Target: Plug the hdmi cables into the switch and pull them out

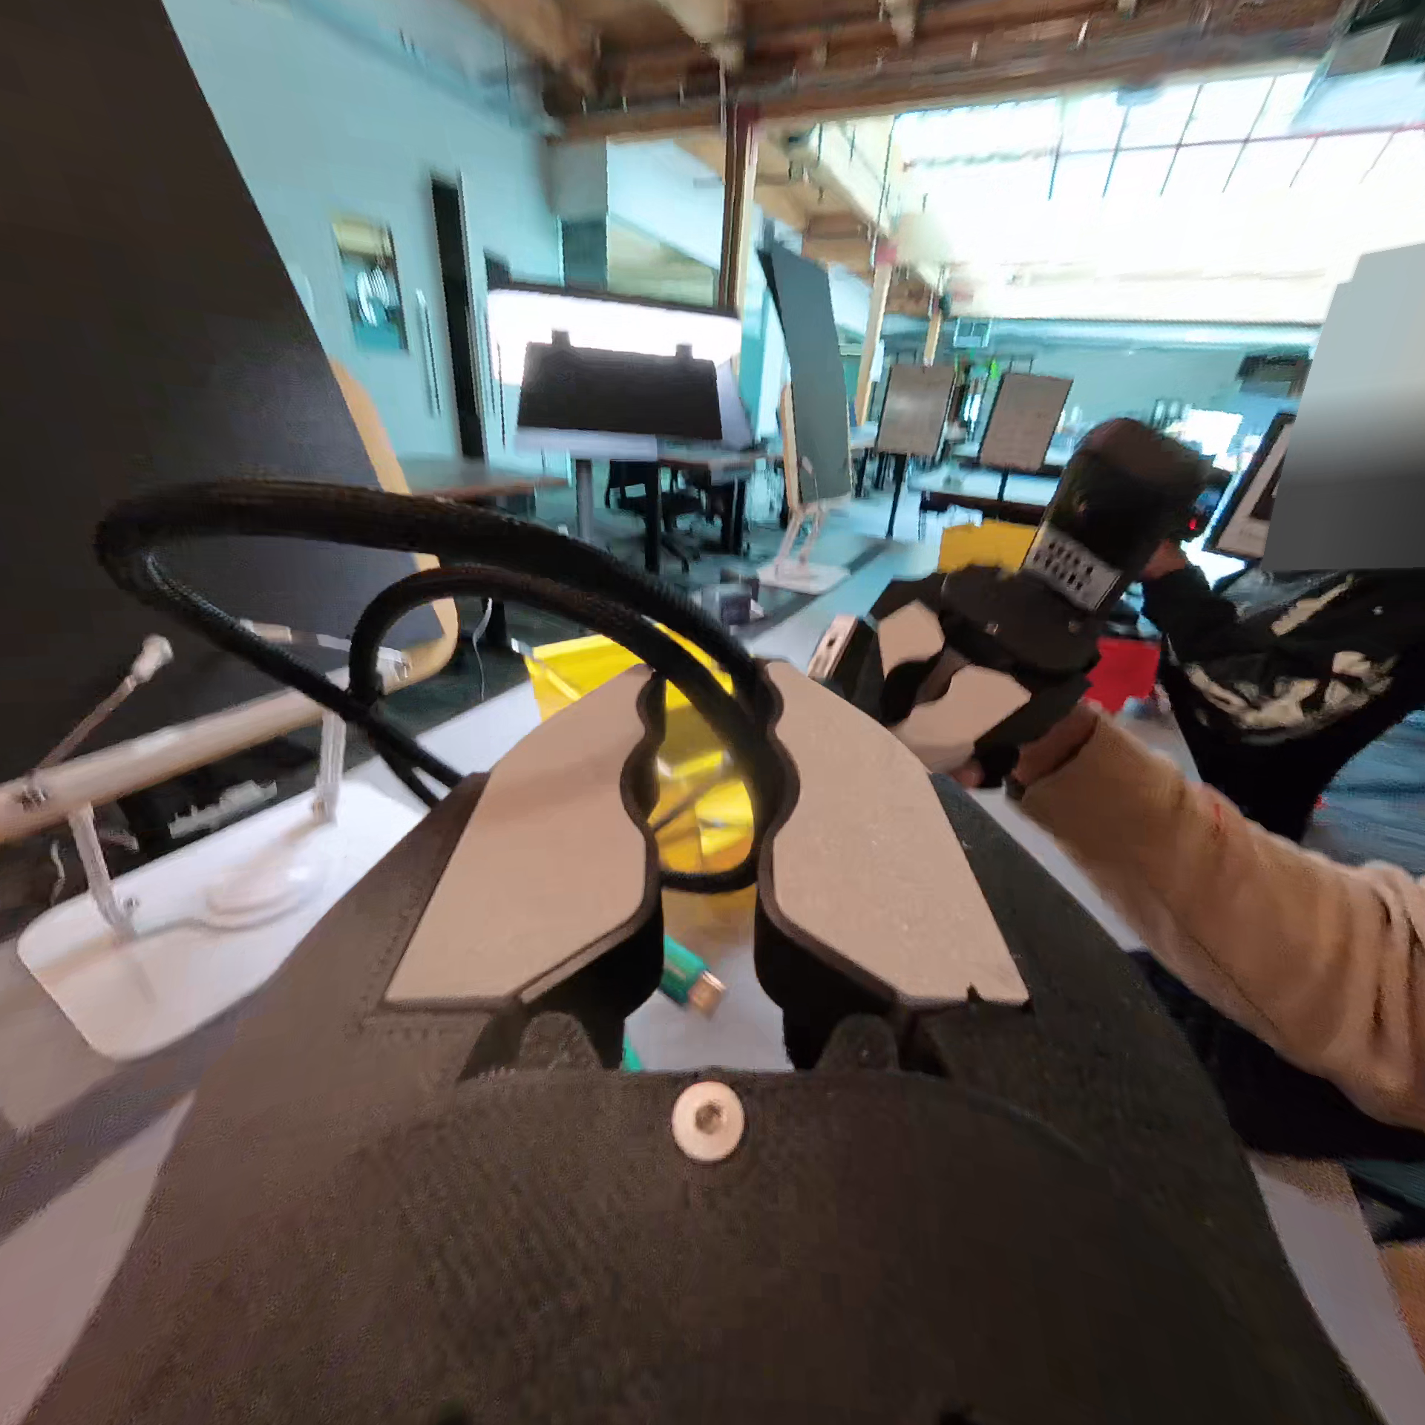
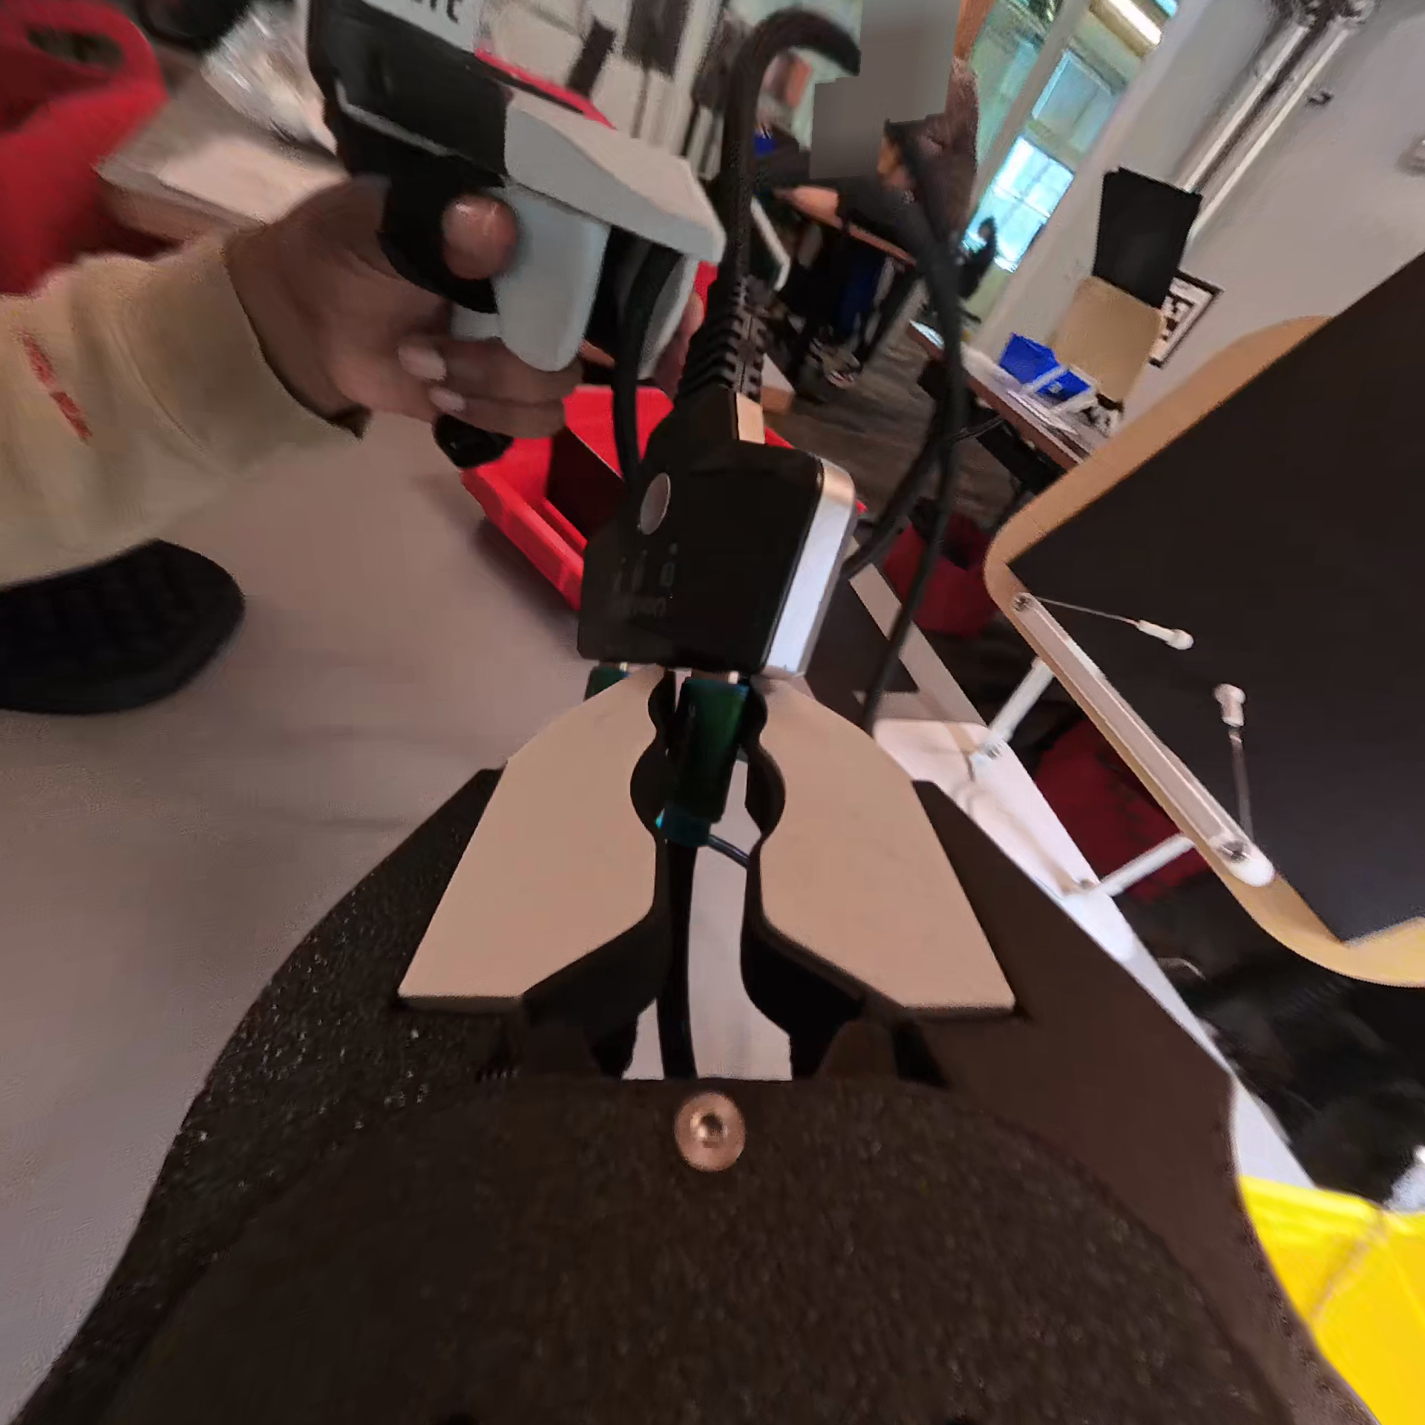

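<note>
1. Right gripper (image 2: pixel 705 759) clamps the green HDMI plug (image 2: pixel 708 744) between its fingertips — plug seated in the black switch (image 2: pixel 717 559) just ahead.
2. Left gripper (image 1: pixel 709 759) pinches the braided cable (image 1: pixel 540 586), likely steadying the switch against the plug's pull.

Open workshop: pale wall (image 1: pixel 370 154), bright windows (image 1: pixel 1157 154), timber ceiling (image 1: pixel 694 69), desks (image 1: pixel 694 463).

The switch (image 2: pixel 713 559) sits just ahead of the right gripper (image 2: pixel 705 721), whose fingers close on a plug (image 2: pixel 705 752) at its near edge. A second plug (image 2: pixel 609 678) is left of it; a cable (image 2: pixel 729 254) leaves the far edge.
</note>
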Demonstrator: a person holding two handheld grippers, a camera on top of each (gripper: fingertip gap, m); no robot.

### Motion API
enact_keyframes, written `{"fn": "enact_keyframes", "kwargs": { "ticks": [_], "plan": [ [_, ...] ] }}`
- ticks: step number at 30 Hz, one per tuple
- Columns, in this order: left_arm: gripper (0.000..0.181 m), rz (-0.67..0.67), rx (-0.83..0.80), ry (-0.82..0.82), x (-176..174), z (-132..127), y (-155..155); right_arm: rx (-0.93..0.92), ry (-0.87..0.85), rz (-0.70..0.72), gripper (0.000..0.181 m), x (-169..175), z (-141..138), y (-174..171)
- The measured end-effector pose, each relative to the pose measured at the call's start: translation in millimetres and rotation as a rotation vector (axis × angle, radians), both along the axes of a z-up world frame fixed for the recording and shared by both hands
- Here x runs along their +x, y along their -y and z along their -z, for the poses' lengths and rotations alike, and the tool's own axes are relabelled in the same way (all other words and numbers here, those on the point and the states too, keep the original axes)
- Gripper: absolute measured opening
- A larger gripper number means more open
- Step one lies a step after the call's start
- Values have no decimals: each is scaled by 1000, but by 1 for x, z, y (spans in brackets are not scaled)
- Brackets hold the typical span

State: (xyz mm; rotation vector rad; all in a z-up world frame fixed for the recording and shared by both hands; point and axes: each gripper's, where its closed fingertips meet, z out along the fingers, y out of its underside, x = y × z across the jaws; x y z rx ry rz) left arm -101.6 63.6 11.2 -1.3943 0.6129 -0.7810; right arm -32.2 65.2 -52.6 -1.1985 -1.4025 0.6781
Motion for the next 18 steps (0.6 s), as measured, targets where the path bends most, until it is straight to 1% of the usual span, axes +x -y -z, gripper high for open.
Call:
{"fn": "enact_keyframes", "kwargs": {
  "ticks": [2,4,6,8,9,11,13,15,17,18],
  "plan": [
    [24,-9,-77,-106,0,26,-8,44,46,67,16,8,2,-8],
    [26,5,-113,-223,5,49,-10,64,86,110,16,14,4,-13],
    [27,92,-173,-309,15,70,-1,85,104,137,16,19,4,-16],
    [36,193,-234,-381,27,90,10,88,96,139,16,22,1,-15],
    [39,218,-238,-400,32,97,11,91,86,131,16,23,-2,-14],
    [49,287,-213,-380,46,100,17,93,83,114,16,23,-6,-8],
    [52,382,-199,-291,60,92,27,110,121,108,16,23,-3,-4],
    [55,390,-200,-257,64,91,25,131,154,85,16,22,-1,3],
    [55,420,-157,-210,70,85,29,119,202,-4,16,18,7,19],
    [54,430,-144,-211,73,85,31,119,230,-34,16,15,12,26]
  ]
}}
